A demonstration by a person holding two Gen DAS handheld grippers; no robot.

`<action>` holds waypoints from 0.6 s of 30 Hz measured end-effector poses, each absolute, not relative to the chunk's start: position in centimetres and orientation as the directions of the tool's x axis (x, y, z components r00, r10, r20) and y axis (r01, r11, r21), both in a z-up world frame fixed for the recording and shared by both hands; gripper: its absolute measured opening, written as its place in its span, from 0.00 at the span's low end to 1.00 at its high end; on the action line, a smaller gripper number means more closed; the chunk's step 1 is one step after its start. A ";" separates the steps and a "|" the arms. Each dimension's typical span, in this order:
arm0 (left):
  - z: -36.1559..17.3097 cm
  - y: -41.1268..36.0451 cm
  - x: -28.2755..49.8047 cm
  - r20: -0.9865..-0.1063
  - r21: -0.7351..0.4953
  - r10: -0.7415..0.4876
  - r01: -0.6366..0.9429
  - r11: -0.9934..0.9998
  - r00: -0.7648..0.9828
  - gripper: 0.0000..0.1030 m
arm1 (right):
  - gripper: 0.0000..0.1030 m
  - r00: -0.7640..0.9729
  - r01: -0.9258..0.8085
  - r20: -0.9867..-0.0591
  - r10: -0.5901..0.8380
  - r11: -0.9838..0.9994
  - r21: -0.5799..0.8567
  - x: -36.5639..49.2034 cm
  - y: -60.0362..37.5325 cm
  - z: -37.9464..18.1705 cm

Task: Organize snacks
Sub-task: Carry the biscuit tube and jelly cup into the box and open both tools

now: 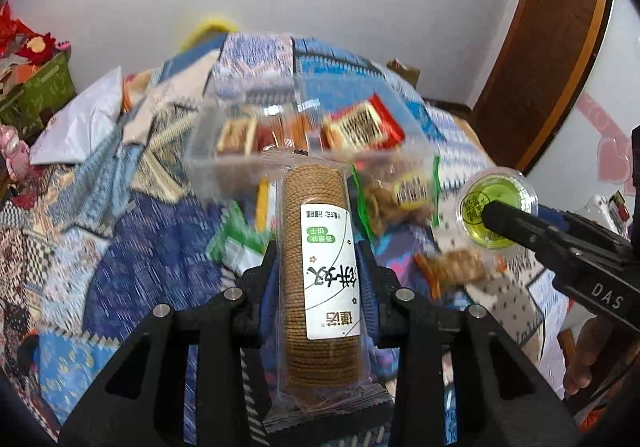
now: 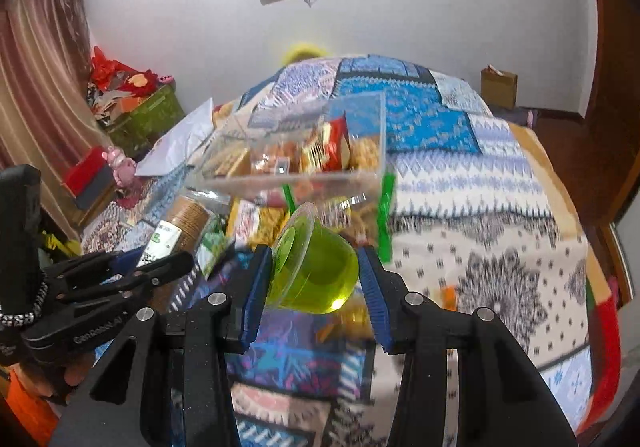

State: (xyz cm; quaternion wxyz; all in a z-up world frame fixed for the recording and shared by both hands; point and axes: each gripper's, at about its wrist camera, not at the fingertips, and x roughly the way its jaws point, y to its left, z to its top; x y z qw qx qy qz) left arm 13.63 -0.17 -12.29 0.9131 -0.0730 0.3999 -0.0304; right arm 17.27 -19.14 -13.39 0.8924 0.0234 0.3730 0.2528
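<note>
While biscuit sleeve [image 1: 320,271] fills left view, right shows jelly cup [image 2: 316,267].

Evenly bright, soft indoor light; faint shadows only. Heavy motion blur across the bed [image 1: 152,247] and clear box [image 1: 240,151], while the biscuit pack [image 1: 320,267] stays sharp. Strong fisheye bending and black vignette at the corners.

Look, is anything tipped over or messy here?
Yes. The green jelly cup is tilted on its side between the right gripper's pads, not upright. Loose snack packets lie scattered on the bed outside the clear box. Nothing looks spilled.
</note>
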 end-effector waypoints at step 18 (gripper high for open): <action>-8.6 5.2 22.2 -0.647 -0.121 -0.025 -0.070 0.990 0.762 0.34 | 0.40 0.639 -0.474 -0.583 0.502 0.854 0.215 25.0 -13.7 -10.2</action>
